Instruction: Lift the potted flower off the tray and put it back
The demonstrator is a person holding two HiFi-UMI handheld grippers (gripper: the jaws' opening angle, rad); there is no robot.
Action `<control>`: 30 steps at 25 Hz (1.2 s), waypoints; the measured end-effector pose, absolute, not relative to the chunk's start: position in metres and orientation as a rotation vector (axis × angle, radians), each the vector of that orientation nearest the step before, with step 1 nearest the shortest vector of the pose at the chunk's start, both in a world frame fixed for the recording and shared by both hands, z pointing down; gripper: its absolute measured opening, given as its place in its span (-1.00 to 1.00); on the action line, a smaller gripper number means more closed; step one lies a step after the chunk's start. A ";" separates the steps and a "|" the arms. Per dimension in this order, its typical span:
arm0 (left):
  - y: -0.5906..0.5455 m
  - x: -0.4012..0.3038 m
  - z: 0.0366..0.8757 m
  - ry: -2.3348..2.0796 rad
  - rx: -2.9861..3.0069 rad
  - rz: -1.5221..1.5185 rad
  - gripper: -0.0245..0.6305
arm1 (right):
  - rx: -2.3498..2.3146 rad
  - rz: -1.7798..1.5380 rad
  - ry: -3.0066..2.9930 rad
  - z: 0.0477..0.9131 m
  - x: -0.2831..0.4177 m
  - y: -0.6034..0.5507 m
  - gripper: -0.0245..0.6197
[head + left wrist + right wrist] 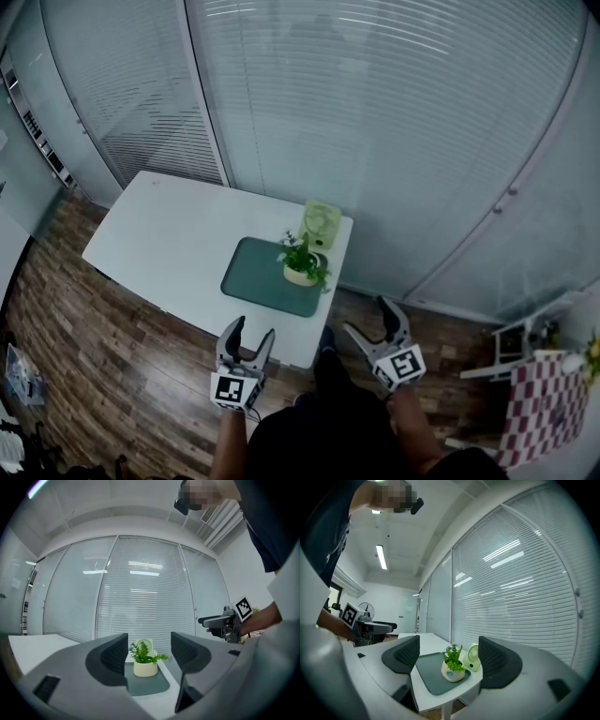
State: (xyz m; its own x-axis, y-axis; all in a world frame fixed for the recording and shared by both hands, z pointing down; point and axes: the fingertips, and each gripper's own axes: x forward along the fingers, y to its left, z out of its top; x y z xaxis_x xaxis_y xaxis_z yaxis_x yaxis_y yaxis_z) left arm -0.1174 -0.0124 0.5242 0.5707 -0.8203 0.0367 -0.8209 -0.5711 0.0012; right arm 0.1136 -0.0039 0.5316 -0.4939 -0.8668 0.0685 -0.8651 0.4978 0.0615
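Observation:
A small green plant in a cream pot [302, 265] stands upright on the right part of a dark green tray [255, 278] on a white table [178, 244]. Both grippers hang short of the table's near edge, apart from the plant. My left gripper [250, 337] is open with nothing between its jaws; its own view frames the pot [145, 666] on the tray [150, 685] far ahead. My right gripper [373, 321] is open and empty too, and the pot [453, 671] and tray [433, 671] show between its jaws at a distance.
A pale green desk fan [321, 223] stands right behind the tray at the table's far edge, close to the plant. Glass walls with blinds [375, 112] run behind the table. Wooden floor [103, 347] lies around it. A checked cloth and white stand [539, 398] sit at right.

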 end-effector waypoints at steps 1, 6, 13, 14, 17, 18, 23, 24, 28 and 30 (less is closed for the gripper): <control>-0.017 -0.116 0.525 -1.448 2.763 0.053 -0.11 | 1.508 -0.043 -2.629 0.532 0.113 -0.007 0.19; -0.041 -0.109 0.521 -1.443 2.756 0.063 -0.11 | 1.450 -0.024 -2.590 0.538 0.113 -0.034 0.19; -0.072 -0.097 0.523 -1.417 2.767 0.079 -0.11 | 1.447 0.037 -2.643 0.544 0.118 -0.069 0.18; -0.076 -0.096 0.524 -1.419 2.763 0.086 -0.11 | 1.441 0.033 -2.646 0.545 0.118 -0.073 0.18; -0.085 -0.090 0.528 -1.415 2.764 0.099 -0.11 | 1.433 0.020 -2.634 0.547 0.121 -0.081 0.18; -0.088 -0.088 0.529 -1.410 2.767 0.106 -0.11 | 1.427 0.023 -2.626 0.548 0.122 -0.084 0.18; -0.101 -0.086 0.536 -1.398 2.751 0.121 -0.11 | 1.385 0.075 -2.608 0.560 0.120 -0.100 0.18; -0.104 -0.086 0.539 -1.398 2.746 0.123 -0.11 | 1.381 0.077 -2.607 0.563 0.121 -0.103 0.18; -0.113 -0.082 0.547 -1.383 2.730 0.160 -0.11 | 1.381 0.074 -2.617 0.567 0.126 -0.114 0.18; -0.118 -0.081 0.547 -1.384 2.732 0.165 -0.11 | 1.376 0.091 -2.610 0.576 0.128 -0.120 0.18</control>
State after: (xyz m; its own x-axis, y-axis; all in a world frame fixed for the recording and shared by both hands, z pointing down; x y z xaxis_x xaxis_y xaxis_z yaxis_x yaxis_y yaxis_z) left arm -0.0813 -0.1176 0.5471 0.5874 -0.7989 0.1292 -0.8069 -0.5904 0.0175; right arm 0.1281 -0.1196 0.5757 -0.5516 -0.8109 0.1955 -0.8226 0.5676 0.0336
